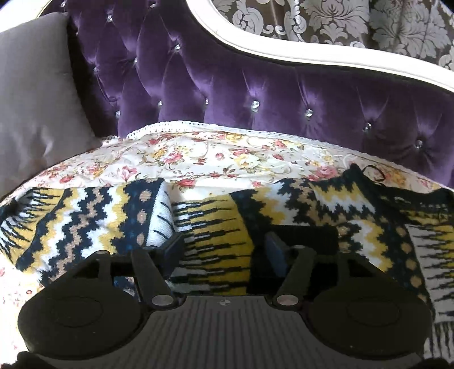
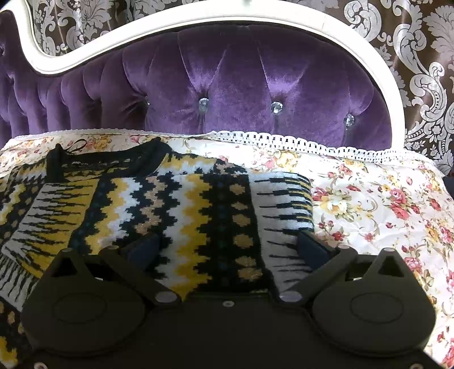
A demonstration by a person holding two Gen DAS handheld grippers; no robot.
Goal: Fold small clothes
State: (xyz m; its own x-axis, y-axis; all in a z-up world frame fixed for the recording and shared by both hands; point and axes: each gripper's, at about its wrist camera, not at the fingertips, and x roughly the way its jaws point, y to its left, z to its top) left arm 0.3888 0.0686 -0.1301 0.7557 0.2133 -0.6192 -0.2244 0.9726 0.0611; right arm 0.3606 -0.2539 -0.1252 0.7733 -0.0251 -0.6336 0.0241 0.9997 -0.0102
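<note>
Nearest your left camera, the left tongs [image 1: 224, 249] stand parted over the knitted sweater [image 1: 215, 227], their dark pads spread with a yellow-and-black striped band of the knit lying between them; neither pad visibly presses on it, so you hold nothing there. The sweater spreads to both sides of these tongs: a zigzag sleeve runs off to their left, and the black collar [image 1: 366, 176] with its hanging loop lies ahead and to their right.

Your right tongs [image 2: 227, 247] are spread as wide as they go. Between their pads lies the zigzag and dotted part of the sweater [image 2: 198, 215]. The right pad sits at the edge of a white, black-streaked band, just beside the bare floral cover [image 2: 383, 215]. The collar [image 2: 107, 161] lies ahead and to the left of these tongs. Here too the pads do not visibly clamp the knit.

The sweater lies flat on the floral quilted cover [image 1: 198, 159], whose white lace edge [image 2: 298, 140] runs beyond the tongs. Behind it rises the purple tufted sofa back [image 1: 255, 82] with crystal buttons and a white frame [image 2: 198, 17]. A grey cushion [image 1: 34, 93] leans far to the left of the left tongs, and a damask curtain [image 2: 425, 71] hangs behind the sofa.
</note>
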